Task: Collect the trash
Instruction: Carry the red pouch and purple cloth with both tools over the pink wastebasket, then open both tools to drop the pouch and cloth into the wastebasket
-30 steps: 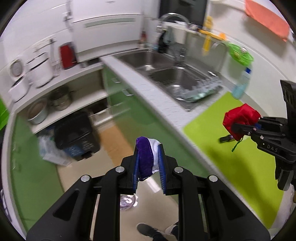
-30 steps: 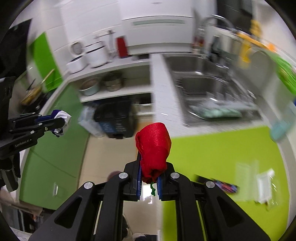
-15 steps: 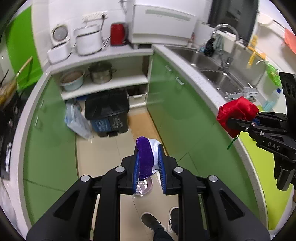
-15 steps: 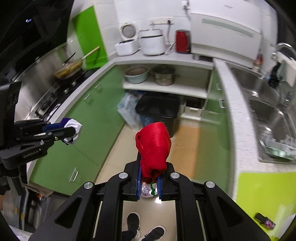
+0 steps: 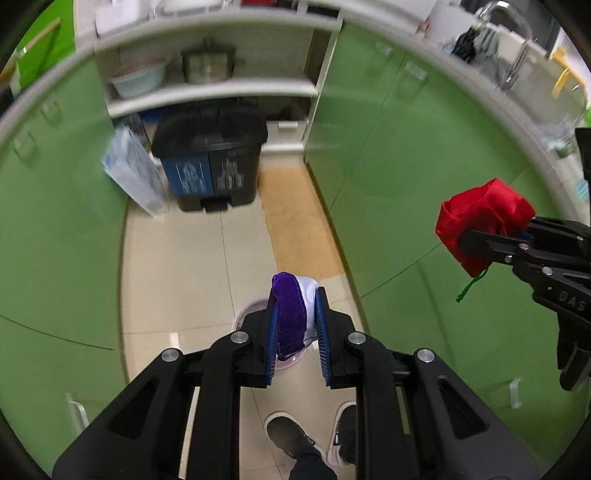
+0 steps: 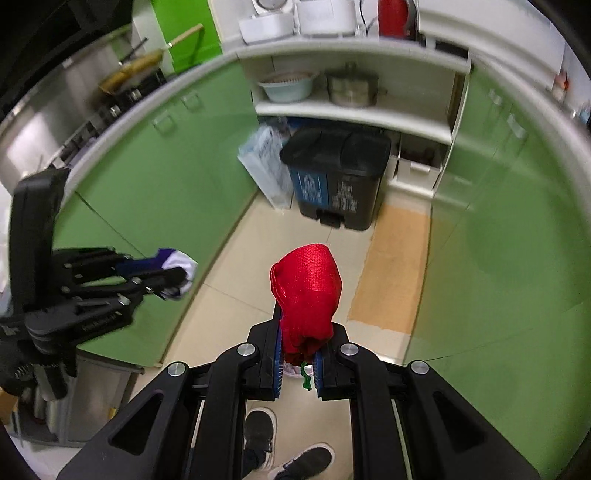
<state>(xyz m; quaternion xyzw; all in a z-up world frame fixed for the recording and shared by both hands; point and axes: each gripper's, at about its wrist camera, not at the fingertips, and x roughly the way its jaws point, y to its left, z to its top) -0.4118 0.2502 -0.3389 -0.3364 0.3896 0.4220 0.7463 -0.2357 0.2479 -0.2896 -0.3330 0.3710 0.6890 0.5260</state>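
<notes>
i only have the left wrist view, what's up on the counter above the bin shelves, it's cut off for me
Observer: A red kettle and two white cookers, seen from the right wrist.
Operator: anything on the stove side
Observer: A pan with a wooden handle sits on the hob at far left.
Operator: is the bin lid open
Observer: No, both lids of the black bin are down; its pedals face the right tool, shut on the red pouch.

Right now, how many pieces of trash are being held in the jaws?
2. A purple-and-white bundle sits clamped in the left gripper; a red pouch is clamped in the right gripper. More may be hidden.
</notes>
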